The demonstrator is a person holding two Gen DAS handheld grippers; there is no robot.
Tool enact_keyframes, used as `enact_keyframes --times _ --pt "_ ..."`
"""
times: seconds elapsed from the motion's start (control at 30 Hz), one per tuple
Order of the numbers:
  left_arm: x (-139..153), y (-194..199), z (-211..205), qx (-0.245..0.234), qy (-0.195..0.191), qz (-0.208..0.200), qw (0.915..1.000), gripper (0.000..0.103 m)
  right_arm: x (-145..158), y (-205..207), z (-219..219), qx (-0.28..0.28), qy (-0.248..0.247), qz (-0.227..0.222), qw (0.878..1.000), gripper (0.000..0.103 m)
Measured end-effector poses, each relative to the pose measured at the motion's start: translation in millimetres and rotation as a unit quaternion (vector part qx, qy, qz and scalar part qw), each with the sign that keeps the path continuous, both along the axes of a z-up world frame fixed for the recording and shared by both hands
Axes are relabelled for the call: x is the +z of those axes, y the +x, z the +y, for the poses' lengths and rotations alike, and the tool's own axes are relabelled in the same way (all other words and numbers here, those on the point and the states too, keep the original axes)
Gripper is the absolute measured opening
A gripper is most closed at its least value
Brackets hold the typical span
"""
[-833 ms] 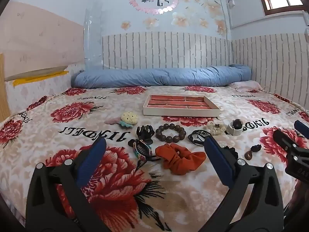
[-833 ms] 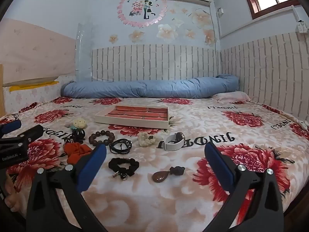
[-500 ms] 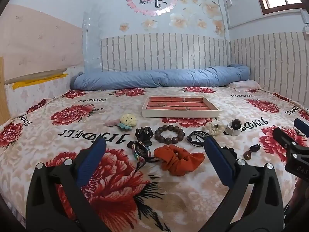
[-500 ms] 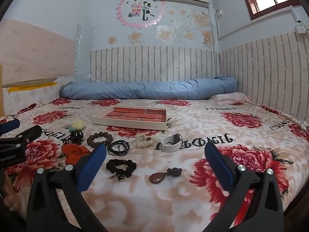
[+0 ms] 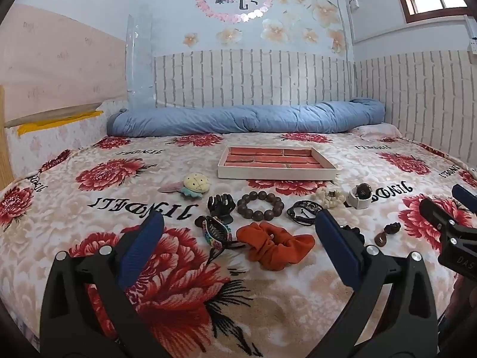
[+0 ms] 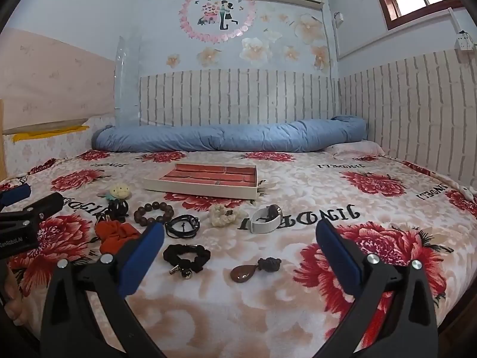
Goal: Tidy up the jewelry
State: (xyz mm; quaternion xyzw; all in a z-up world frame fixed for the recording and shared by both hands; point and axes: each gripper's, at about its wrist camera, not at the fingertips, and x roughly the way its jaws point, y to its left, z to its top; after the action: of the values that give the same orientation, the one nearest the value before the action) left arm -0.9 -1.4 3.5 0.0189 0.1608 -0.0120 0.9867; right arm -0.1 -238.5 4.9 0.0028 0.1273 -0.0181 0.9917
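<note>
A jewelry tray (image 5: 277,174) (image 6: 199,190) with red-lined compartments lies on the floral bedspread. In front of it lie an orange scrunchie (image 5: 272,246) (image 6: 114,234), a wooden bead bracelet (image 5: 260,206) (image 6: 153,212), a black claw clip (image 5: 220,205), a black cord bracelet (image 5: 304,209) (image 6: 182,225), a white watch (image 5: 361,197) (image 6: 266,216), a black scrunchie (image 6: 186,255) and a brown pendant (image 6: 246,271) (image 5: 384,235). My left gripper (image 5: 238,247) is open and empty, just short of the orange scrunchie. My right gripper (image 6: 240,256) is open and empty over the pendant and black scrunchie.
A rolled blue duvet (image 5: 247,119) lies along the far wall. A cream shell scrunchie (image 5: 328,197) and a yellow plush clip (image 5: 195,185) lie among the items. A colourful beaded clip (image 5: 216,232) lies left of the orange scrunchie. Brick-pattern walls close the back and right.
Both views have tilted up slightly, so the items sit a little lower in frame. Both grippers stay open and nothing on the bed has moved.
</note>
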Motion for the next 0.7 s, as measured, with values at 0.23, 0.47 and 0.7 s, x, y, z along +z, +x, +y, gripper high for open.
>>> enact_keyframes --times 0.23,0.47,0.7 --pt "-0.8 0.3 1.8 0.0 -0.003 0.003 1.0 0.098 -2.5 3.2 -0.2 -0.002 0.001 0.006 1.0 0.099" --pt "-2.1 1.3 1.8 0.001 -0.003 0.006 1.0 0.098 -3.6 3.4 -0.7 -0.004 0.0 0.001 1.0 0.099" --pt "-4.0 2.5 3.0 0.001 -0.006 0.009 0.9999 0.098 -5.0 4.7 -2.9 -0.007 0.006 0.004 1.0 0.099"
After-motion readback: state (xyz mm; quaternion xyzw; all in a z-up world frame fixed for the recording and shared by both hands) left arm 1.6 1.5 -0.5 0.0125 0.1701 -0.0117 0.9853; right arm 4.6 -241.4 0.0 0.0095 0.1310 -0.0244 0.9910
